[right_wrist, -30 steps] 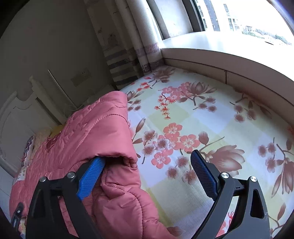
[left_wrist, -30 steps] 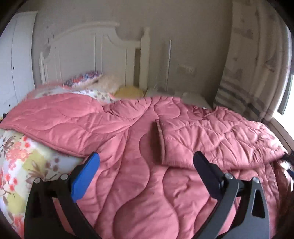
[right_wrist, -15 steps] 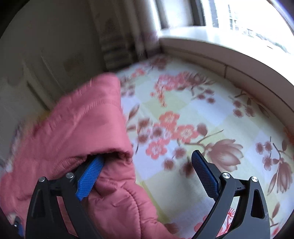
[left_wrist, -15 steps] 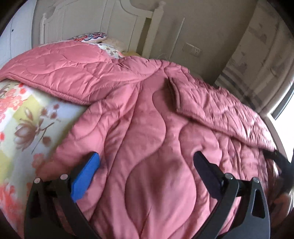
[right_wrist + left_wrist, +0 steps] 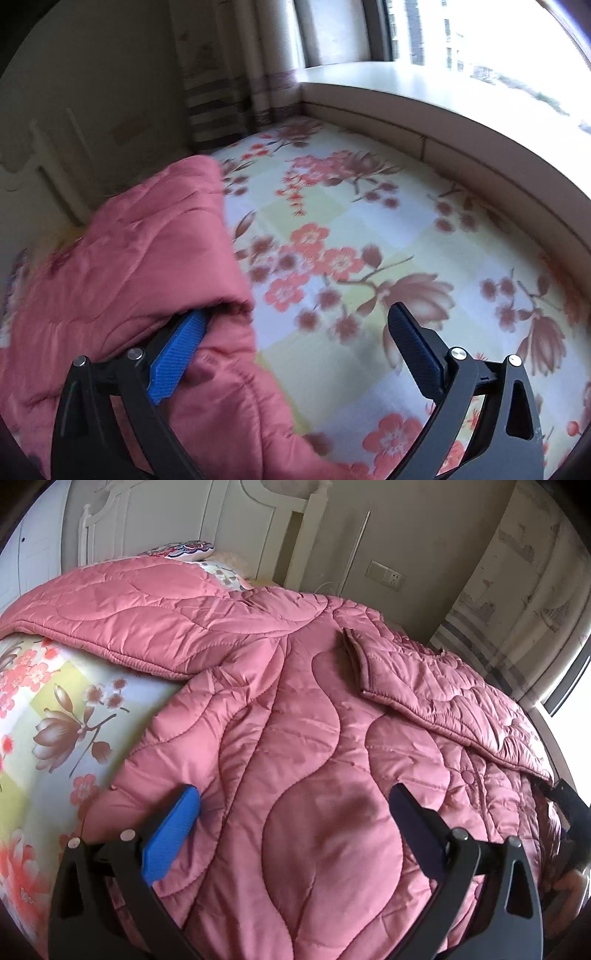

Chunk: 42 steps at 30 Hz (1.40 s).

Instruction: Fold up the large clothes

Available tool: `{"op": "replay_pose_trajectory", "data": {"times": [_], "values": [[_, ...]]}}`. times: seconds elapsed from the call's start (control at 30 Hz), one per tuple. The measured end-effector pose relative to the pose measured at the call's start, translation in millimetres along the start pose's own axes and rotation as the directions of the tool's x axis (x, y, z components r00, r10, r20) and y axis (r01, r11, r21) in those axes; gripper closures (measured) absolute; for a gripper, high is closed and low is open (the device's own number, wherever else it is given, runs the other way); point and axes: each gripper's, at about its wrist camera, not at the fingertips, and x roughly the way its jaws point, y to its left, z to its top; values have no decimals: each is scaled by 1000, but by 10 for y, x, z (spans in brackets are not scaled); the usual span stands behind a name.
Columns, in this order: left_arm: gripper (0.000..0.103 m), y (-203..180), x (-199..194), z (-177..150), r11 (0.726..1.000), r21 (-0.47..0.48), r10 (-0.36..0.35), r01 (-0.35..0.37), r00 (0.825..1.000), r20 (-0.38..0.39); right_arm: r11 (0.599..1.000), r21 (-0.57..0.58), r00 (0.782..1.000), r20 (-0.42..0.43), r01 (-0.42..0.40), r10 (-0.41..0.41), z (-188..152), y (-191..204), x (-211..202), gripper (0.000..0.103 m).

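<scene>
A large pink quilted coat [image 5: 295, 709] lies spread over the bed, with one sleeve [image 5: 436, 694] folded across its body and the other [image 5: 122, 605] stretched toward the far left. My left gripper [image 5: 295, 808] is open, low over the coat's near hem, with the coat between its fingers. My right gripper [image 5: 299, 332] is open at the coat's right edge [image 5: 147, 258]. Its blue left finger [image 5: 181, 350] sits under a fold of the coat; its right finger [image 5: 413, 347] hangs over bare sheet.
A floral bedsheet [image 5: 369, 240] covers the bed. A white headboard [image 5: 184, 528] and pillows [image 5: 184, 550] stand at the far end. A curtain [image 5: 517, 583] and a window sill [image 5: 443, 107] run along the right side. The right gripper's body [image 5: 569, 819] shows at the left view's right edge.
My left gripper has dropped and moved closer to the coat's near hem. My right gripper has shifted slightly, its left finger staying under the coat's fold.
</scene>
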Motion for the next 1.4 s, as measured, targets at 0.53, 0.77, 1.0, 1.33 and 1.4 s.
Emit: {"op": "replay_pose_trajectory", "data": {"times": [0.53,0.77,1.0,1.33,1.4], "values": [[2,42,-2,16,1000,-5,-14,14,1000,5,988,56,967,220,-140,125,-72,-196,-371,27],[2,61,-15,13,999,-18,-33,34,999,12,987,95,973,203,-133,111,-110,-274,-355,27],[2,88,-31,3,998,-34,-53,54,998,23,991,-9,967,216,-134,133,147,173,-499,26],[2,87,-23,11,999,-28,-44,45,999,18,943,-328,998,-47,-48,34,172,984,346,5],[2,103,-10,17,998,-31,-47,48,999,17,939,-335,996,-65,-79,60,196,918,316,5]]}}
